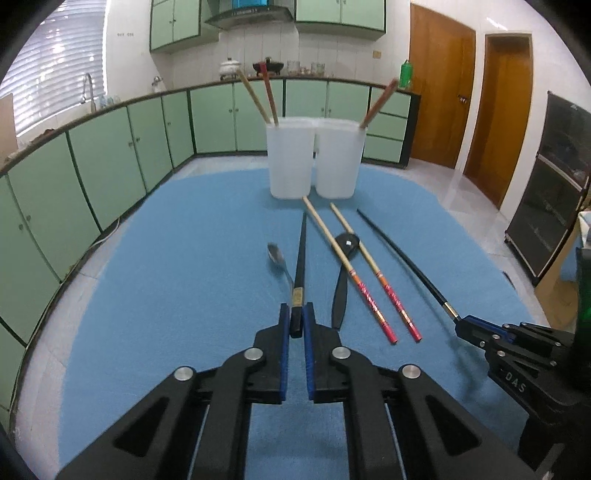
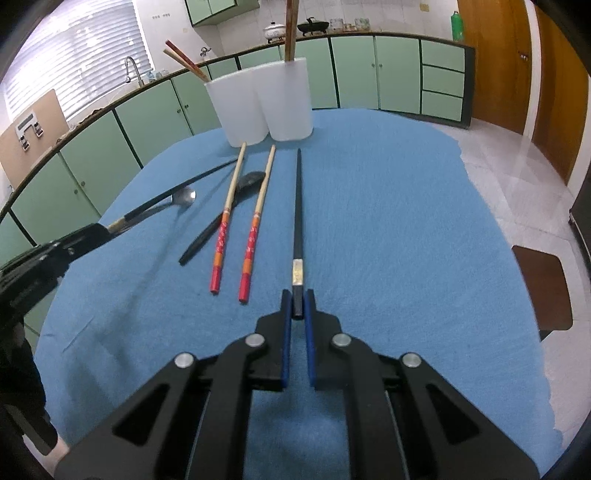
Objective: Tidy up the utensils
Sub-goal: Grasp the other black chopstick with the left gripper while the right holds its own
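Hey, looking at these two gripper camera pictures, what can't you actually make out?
- Left wrist view: the steel spoon's handle end, hidden behind the held black chopstick.
- Both views: what lies low inside the white cups, walls are frosted.
- Right wrist view: one cup's chopstick top, cut by the upper edge.

Both grippers are showing the same build: the left gripper [image 1: 296,314] and the right gripper [image 2: 297,301] are wearing matte black angular linkage arms, round silver pivot pins, and blue pads [image 1: 283,332] lining each finger. White lettering "DAS" is marking the right gripper's black body.
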`<state>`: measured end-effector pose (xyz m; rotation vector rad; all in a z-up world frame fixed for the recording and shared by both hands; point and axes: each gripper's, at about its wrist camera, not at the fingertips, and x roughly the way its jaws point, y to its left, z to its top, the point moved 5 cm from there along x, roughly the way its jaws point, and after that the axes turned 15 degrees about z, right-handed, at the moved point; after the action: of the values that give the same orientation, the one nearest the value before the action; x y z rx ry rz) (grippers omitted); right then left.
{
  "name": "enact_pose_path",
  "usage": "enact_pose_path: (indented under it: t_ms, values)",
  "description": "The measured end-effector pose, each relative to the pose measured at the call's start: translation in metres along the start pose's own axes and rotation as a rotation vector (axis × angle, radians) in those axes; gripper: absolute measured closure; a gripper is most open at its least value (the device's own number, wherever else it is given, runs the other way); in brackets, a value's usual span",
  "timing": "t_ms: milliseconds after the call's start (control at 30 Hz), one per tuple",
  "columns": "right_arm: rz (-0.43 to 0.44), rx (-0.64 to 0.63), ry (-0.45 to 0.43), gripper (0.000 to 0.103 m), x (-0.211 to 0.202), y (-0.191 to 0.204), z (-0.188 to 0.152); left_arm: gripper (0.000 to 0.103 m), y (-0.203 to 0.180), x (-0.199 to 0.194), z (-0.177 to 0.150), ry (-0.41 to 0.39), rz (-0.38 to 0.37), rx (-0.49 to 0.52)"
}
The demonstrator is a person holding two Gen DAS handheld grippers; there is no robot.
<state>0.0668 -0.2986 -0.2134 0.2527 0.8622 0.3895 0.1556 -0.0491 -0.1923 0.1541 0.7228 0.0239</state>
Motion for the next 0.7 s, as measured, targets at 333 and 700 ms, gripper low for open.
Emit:
enact_pose_path:
  t_ms: [333,700]
  values:
    - [-0.017,-0.007,0.021,0.097,-0.001,0.004,-0.003,0.095,0.031,-0.006,-0.001,0.037,-0.047,-0.072]
    - [-0.011,0.018,0.06,0.097,0.014,0.0,-0.019,0.076,0.03,0.03,-0.055,0.186,-0.083,-0.058]
